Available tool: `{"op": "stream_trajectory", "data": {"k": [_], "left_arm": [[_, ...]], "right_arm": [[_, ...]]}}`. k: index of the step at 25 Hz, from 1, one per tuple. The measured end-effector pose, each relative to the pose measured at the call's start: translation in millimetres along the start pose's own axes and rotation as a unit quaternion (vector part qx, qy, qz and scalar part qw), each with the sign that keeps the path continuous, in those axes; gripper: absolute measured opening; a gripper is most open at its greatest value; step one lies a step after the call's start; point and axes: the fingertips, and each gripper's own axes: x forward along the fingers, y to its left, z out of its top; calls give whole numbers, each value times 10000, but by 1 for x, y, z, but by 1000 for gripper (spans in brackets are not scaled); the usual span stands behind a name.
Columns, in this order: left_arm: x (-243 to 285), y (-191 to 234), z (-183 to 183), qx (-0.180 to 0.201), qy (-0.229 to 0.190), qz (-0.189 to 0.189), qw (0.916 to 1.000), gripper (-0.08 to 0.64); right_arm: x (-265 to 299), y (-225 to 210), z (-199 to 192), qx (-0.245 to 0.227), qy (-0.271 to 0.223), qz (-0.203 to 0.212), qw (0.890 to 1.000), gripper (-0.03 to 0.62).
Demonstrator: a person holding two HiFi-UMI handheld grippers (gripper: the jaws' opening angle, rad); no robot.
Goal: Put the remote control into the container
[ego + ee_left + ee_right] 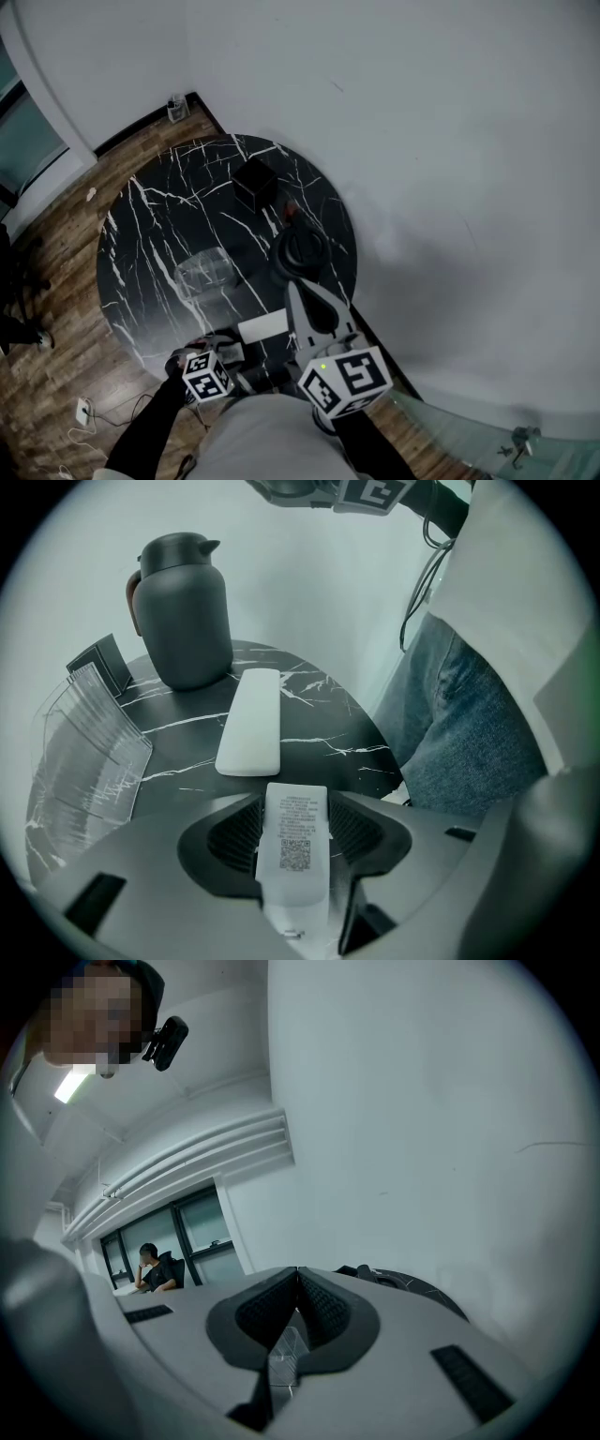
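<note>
Closest under the head view, found a pale-shirted torso [272,436] and, just above it, both marker cubes. Placed the left tool [228,349] low at the near rim of the round black marble tabletop [141,234], its tips dim and hard to read there, perhaps with a pale end showing. Saw the right tool [298,292] reaching over the marble toward a dark jug [300,248]. Noted a clear container [204,270] left of the jug, a black box [253,183] farther back, a loose remote [262,328] lying flat between the two tools.

From the left gripper view, found the left tool [293,803] clamped on a white remote control [294,846], printed label and square code facing the lens, pads pressing both long sides. Noted the loose remote [251,722] flat on the marble just beyond, apart from the held one, far end near the jug [183,611]. Placed the container [89,747] at left, upright and ribbed, apart from both remotes.

From the right gripper view, found the right tool [298,1274] closed, pad tips meeting on each other. Glimpsed a sliver of tabletop [412,1288], a pale wall, a seated person [150,1265] by distant windows.
</note>
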Motion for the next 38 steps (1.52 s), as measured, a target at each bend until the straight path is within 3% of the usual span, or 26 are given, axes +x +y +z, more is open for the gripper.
{"op": "stream_trajectory", "data": {"k": [21,29,38], "left_arm": [[6,1,-1,84,217,-113,9997,201],[3,-1,0,148,244,50,9996,202],[-22,9,3,-162,-27,475,9987,207]], "right_arm": [[5,1,-1,48,-4,47,10000,5],[1,1,0,73,-31,56,10000,5],[4,6,1,108,-19,168,9998,5]]}}
